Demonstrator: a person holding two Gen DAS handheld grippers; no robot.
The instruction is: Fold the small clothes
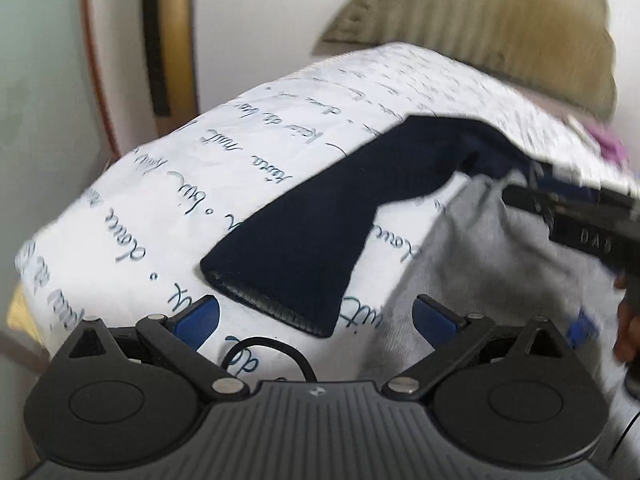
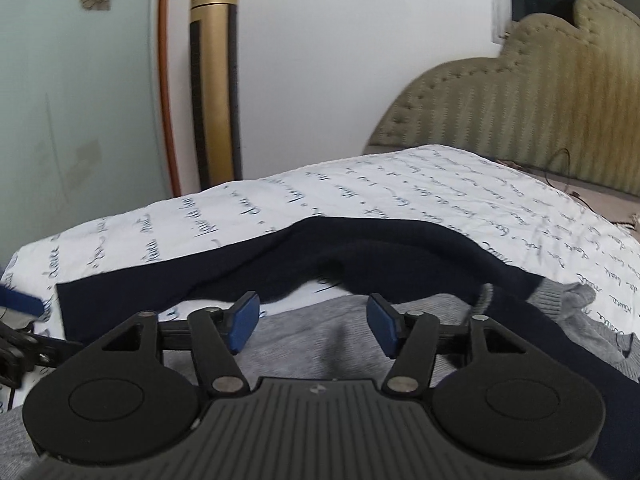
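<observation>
A small sweater with a grey body (image 2: 320,348) and navy sleeves lies on the white script-printed bed sheet (image 2: 360,192). One navy sleeve (image 1: 304,232) stretches toward the left wrist camera and ends in a ribbed cuff (image 1: 264,300). My left gripper (image 1: 316,316) is open, its blue pads (image 1: 198,316) wide apart on either side of that cuff and not pressing it. My right gripper (image 2: 314,324) hovers open over the grey body with nothing between its pads (image 2: 244,320). The other navy sleeve (image 2: 400,240) arcs across the sheet beyond it.
An olive padded headboard (image 2: 520,100) stands at the far right end of the bed. A gold tower fan (image 2: 216,80) and a frosted glass panel (image 2: 72,120) stand past the bed's left edge. A dark cable (image 2: 560,168) and purple cloth (image 1: 612,144) lie near the headboard.
</observation>
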